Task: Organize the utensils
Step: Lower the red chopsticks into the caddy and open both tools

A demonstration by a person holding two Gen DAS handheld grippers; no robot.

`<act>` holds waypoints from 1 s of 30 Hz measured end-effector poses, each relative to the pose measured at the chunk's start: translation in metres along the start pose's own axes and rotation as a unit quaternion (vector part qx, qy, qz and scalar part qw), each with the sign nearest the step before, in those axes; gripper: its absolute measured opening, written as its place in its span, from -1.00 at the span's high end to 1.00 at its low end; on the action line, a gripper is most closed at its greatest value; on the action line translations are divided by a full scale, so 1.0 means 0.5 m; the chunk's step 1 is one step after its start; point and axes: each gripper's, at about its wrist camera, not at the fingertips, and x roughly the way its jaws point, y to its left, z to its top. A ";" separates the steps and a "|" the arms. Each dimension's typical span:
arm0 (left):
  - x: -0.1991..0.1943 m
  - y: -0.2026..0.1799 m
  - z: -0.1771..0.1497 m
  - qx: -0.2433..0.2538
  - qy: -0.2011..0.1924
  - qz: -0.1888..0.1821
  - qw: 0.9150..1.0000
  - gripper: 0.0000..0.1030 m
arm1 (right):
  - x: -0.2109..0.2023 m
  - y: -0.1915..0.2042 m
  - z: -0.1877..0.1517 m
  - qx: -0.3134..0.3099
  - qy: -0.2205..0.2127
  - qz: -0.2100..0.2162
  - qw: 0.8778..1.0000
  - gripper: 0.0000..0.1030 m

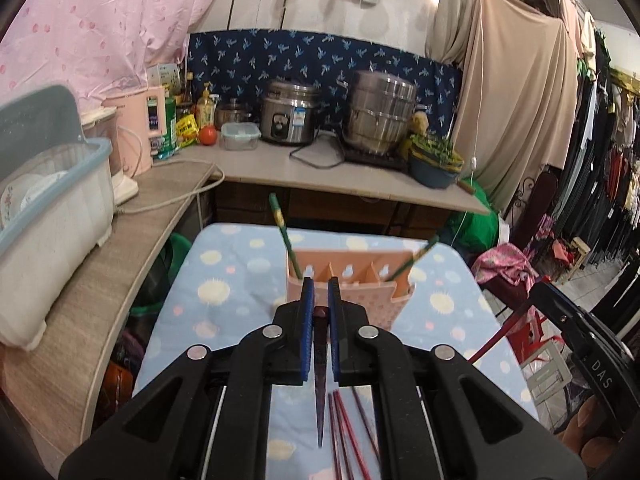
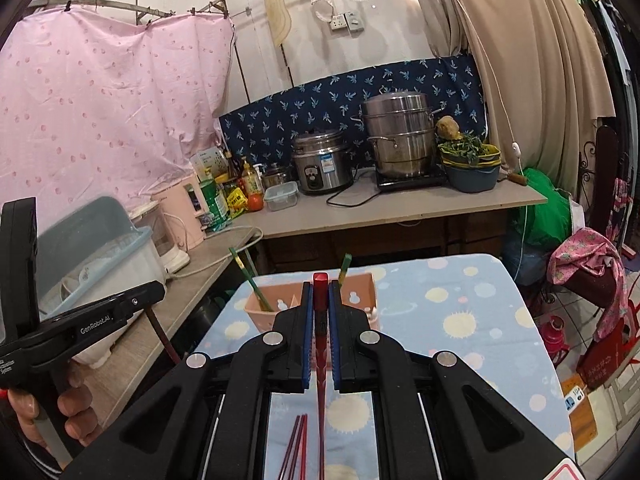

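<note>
The surface [image 1: 224, 280] wears soft matt cloth, pale blue with printed dots. On it the utensil holder [image 1: 360, 300] looks like smooth pink plastic, low in sheen. The red chopsticks [image 1: 348, 436] are glossy, lacquer-like (wood or plastic cannot be told). At upper centre the rice cooker [image 1: 286, 118] and the steamer pot [image 1: 380, 114] are brushed, shiny metal. The left tongs [image 1: 321, 292] are matt black plastic with ridged blue pads [image 1: 307, 320].

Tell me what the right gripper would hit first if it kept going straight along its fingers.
Probably the pink utensil holder: the right gripper, shut on a red chopstick, points at it. Depth is unclear.
</note>
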 end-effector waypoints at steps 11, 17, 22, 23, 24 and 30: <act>-0.007 -0.017 0.197 0.002 -0.104 0.004 0.995 0.87 | 0.073 0.032 0.167 0.004 -0.081 0.021 0.996 0.87; 0.049 -0.008 0.251 -0.009 -0.122 0.004 0.992 0.87 | 0.140 0.043 0.208 -0.002 -0.086 0.009 0.996 0.87; 0.123 0.010 0.218 -0.020 -0.088 0.002 0.996 0.87 | 0.213 0.027 0.169 -0.002 -0.044 -0.002 0.999 0.87; 0.134 0.012 0.208 -0.021 -0.080 0.003 0.997 0.87 | 0.228 0.022 0.159 0.002 -0.034 -0.001 0.999 0.87; 0.150 0.015 0.197 -0.022 -0.070 0.004 0.997 0.87 | 0.241 0.018 0.150 0.005 -0.022 -0.001 1.000 0.87; 0.211 0.024 0.151 -0.026 -0.029 0.002 0.999 0.87 | 0.287 0.011 0.102 0.002 0.015 -0.012 1.000 0.87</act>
